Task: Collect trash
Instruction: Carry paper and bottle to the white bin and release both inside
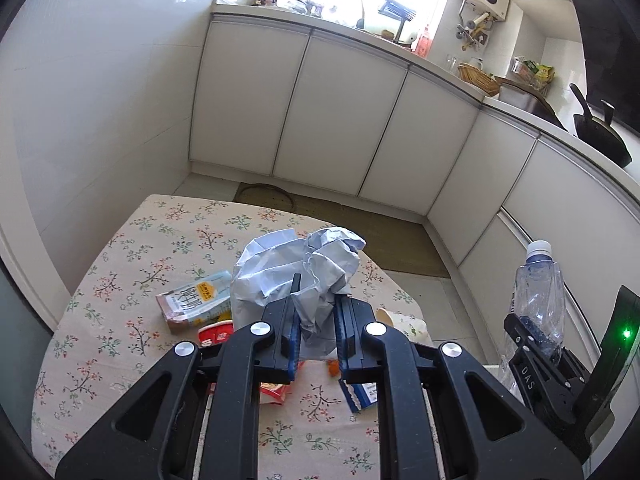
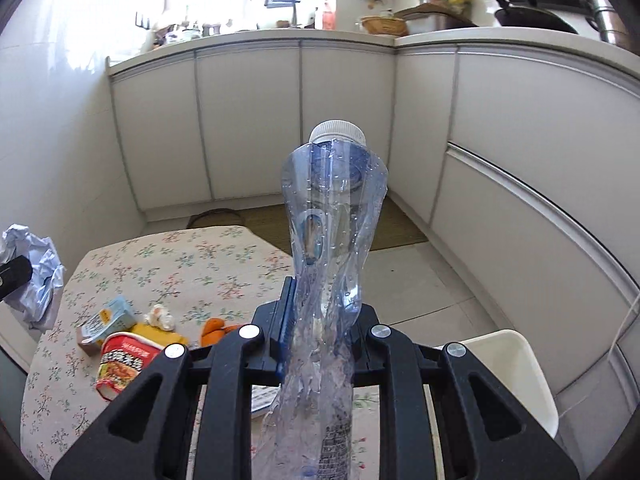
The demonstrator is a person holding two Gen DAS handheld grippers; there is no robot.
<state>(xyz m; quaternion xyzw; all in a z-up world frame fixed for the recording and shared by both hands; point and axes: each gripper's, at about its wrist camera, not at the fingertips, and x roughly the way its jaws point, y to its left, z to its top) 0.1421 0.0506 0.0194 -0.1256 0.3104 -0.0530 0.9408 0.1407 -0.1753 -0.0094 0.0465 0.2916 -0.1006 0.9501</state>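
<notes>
left tongs [image 1: 314,330]: clamped on crumpled white paper wad [image 1: 298,270], lifted above floral-cloth counter [image 1: 132,264]. risk: loose wad slips from narrow pinch. remaining trash on counter: carton [image 1: 198,302], red noodle cup [image 2: 124,364], orange peel [image 2: 214,330]. right tongs [image 2: 320,342]: gripping crushed clear plastic bottle [image 2: 334,216], cap up, held upright beside white bin [image 2: 516,376]. risk: thin, slick wall twists free.

Crumpled matt grey-white paper bag [image 1: 298,276], clear glossy crushed plastic bottle [image 2: 332,240] with ribbed white cap [image 2: 338,131], floral cloth tablecloth [image 1: 132,280], smooth white plastic bin [image 2: 508,364], glossy white cabinets [image 1: 340,116], matt black plastic grippers.
</notes>
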